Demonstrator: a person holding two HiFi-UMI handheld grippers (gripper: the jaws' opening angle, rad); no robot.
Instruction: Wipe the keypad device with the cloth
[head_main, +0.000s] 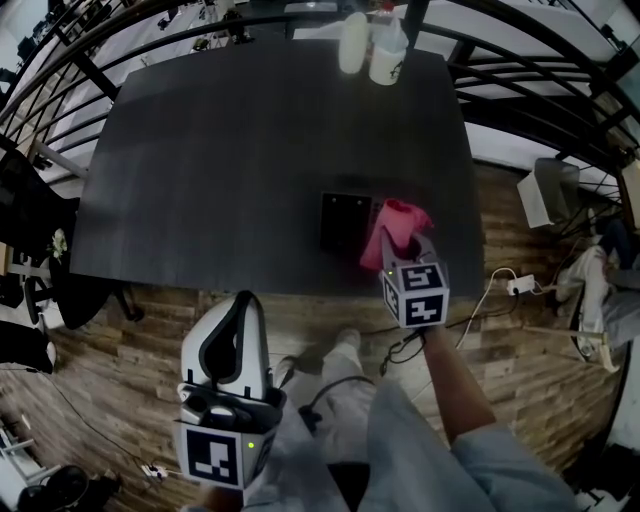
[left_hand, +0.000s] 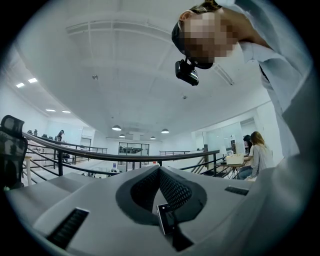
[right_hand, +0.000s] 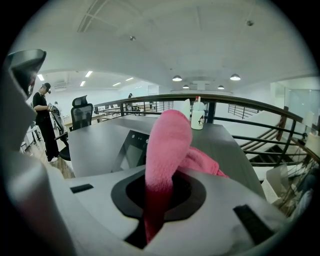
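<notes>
Gripped a pink cloth (right_hand: 167, 150) in the right tool (right_hand: 160, 194), jaws clamped on it, one thick fold standing up out of them and more bunched at its right side. Held that right tool (head_main: 410, 252) at the near right corner of the keypad device (head_main: 345, 222), with the cloth (head_main: 385, 240) overlapping the device's right edge in the head view. Could not tell whether cloth and device touched.

Found the keypad device (right_hand: 132, 147) lying flat on the dark counter (head_main: 230, 150), a dark square panel close to the counter's near edge; from the right gripper view, seen beyond the cloth and to its left. Saw two pale bottles (head_main: 353, 42) standing side by side at the far edge of the counter, well apart from the device, the same pair (right_hand: 198, 116) showing behind the cloth in front of a black railing (right_hand: 250, 105).

Carried the left tool (head_main: 243, 305) off the counter, nearer than the device and to its left, over the wood floor (head_main: 120, 330). Pointed the left tool (left_hand: 159, 172) upward, jaws together with nothing between them, toward the ceiling and the camera (left_hand: 186, 71) worn on the head.

Noted an office chair (right_hand: 81, 115) and a standing person (right_hand: 44, 120) far to the left of the device.
</notes>
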